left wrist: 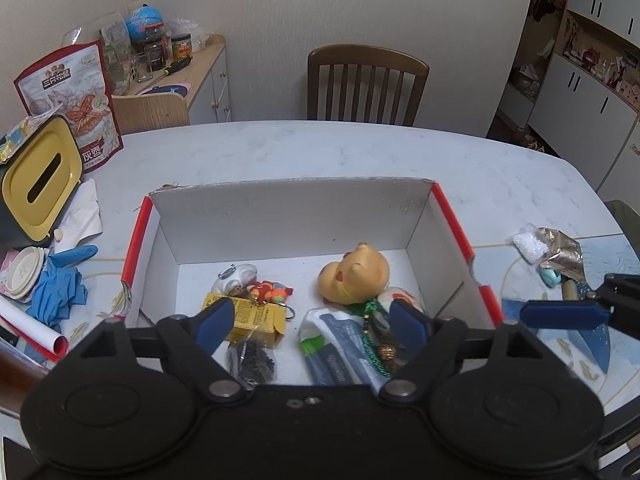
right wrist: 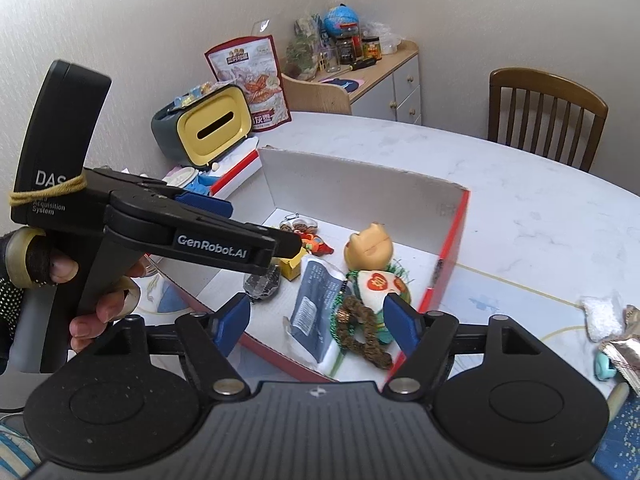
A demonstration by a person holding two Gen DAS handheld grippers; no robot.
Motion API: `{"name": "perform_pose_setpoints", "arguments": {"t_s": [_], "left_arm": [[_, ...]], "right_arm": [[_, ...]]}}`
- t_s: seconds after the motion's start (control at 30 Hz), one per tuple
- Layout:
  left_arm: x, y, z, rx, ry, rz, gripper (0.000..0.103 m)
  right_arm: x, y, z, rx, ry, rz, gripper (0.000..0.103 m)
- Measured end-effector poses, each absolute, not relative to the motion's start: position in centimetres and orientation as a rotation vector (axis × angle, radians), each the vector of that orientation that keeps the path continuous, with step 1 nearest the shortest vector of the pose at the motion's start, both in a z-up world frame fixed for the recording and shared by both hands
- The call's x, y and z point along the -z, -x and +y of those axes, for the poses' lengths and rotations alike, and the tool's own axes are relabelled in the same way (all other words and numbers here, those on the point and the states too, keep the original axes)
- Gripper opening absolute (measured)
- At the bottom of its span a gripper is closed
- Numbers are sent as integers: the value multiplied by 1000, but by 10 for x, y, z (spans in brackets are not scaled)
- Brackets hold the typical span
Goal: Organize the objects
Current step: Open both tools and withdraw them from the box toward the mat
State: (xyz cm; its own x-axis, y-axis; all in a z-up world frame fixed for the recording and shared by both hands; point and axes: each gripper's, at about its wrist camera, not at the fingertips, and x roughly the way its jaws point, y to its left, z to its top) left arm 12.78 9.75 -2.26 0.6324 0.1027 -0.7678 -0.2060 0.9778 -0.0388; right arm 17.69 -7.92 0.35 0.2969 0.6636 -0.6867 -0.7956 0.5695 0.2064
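Box point(left wrist: 288, 216), red-edged and open-topped, sat mid-bench point(left wrist: 360, 152), already holding a yellow bear toy point(left wrist: 354, 278), a grey packet point(left wrist: 340, 344) and a yellow carton point(left wrist: 256, 316). Both hand-held grippers, left point(left wrist: 312, 320) and right point(right wrist: 316, 326), hovered wide and empty. Loose bits at three o'clock, a foil wrapper point(left wrist: 562, 252) among them, likely came next: reach, pinch, carry over.

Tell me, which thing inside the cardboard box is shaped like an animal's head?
The orange-tan bear-like head, lying toward the right of the cardboard box. The yellow carton is boxy, and the grey-blue packet is a flat pouch.
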Motion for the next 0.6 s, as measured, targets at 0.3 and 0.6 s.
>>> {"name": "perform_pose_setpoints", "arguments": {"t_s": [0.3,0.6], "left_arm": [[15,-126,68,-171,130,845,93],[8,-131,28,-141,124,808,102]], "right_arm": [[-13,-188,-124,-962,138,788,81],[-14,-203,-175,-923,98,775,82]]}}
